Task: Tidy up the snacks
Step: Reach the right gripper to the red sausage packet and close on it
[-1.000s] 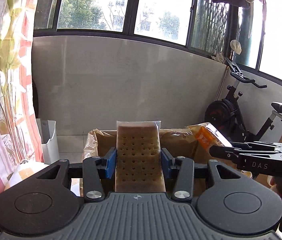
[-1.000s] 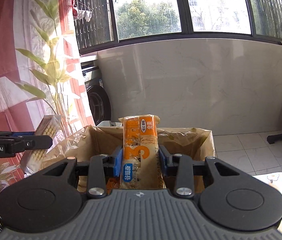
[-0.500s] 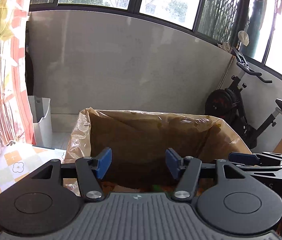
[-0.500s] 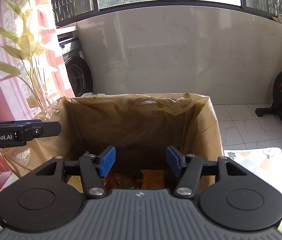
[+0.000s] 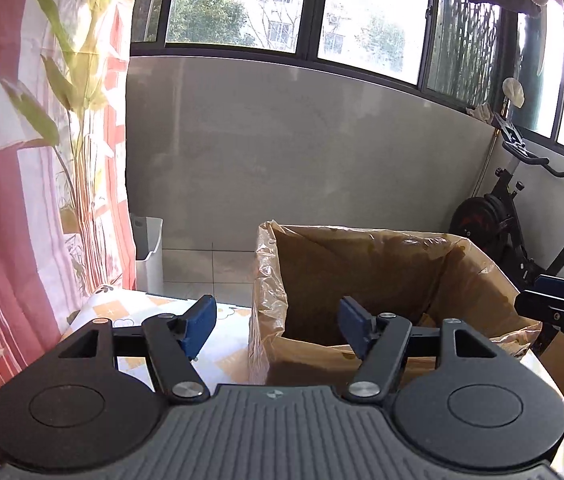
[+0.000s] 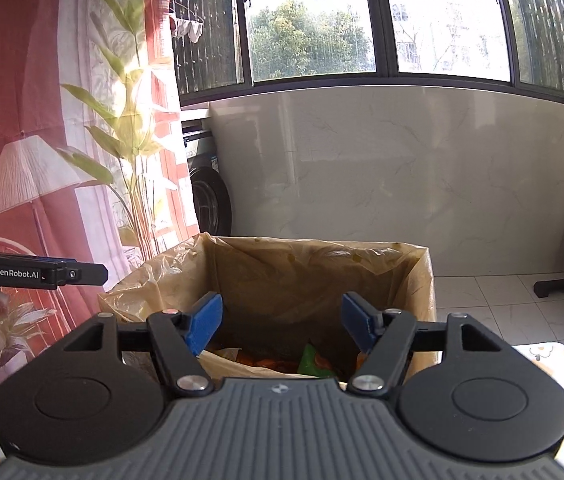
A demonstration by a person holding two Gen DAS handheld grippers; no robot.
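A curtain [image 5: 22, 160] is hanging at the frame's left and an exercise bike [image 5: 522, 220] is standing at the right, both well apart from the box [image 5: 362, 272]. The left gripper [image 5: 278, 320] is hovering over the box's near left corner, fingers spread and holding nothing. The right gripper [image 6: 282, 322] is hovering above the box [image 6: 322, 276] opening, fingers spread, with snacks [image 6: 310, 358] lying inside on the bottom. The counter [image 5: 142, 312] is showing at lower left.

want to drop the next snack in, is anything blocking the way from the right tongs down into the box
Nothing visible does. The right tongs hang open over the open top of the box, with no lid or flap across it. Only snack packets already lie at the bottom, below the tongs.
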